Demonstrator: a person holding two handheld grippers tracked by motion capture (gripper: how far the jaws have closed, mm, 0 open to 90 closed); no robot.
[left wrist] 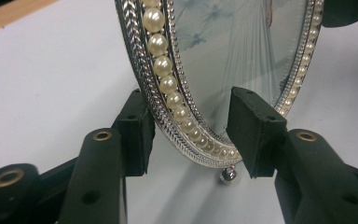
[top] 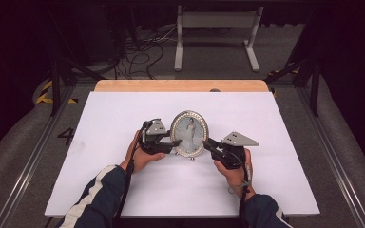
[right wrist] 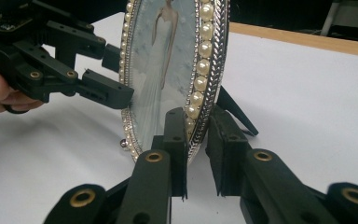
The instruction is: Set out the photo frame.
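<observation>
Oval pearl-rimmed picture frame (top: 189, 133) upright mid white tabletop (top: 123, 190), left gripper (top: 175, 143) part open astride its lower left rim, right gripper (top: 206, 143) nearly closed, pinching its lower right rim

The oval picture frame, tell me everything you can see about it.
The picture frame is oval, with a silvery braided rim and a ring of pearl-like beads around a glazed photo of a figure in a long white dress. It stands upright on the white table on small ball feet, with a dark prop behind. The left gripper brackets its lower edge with gaps showing; the right gripper pinches the opposite rim.
</observation>
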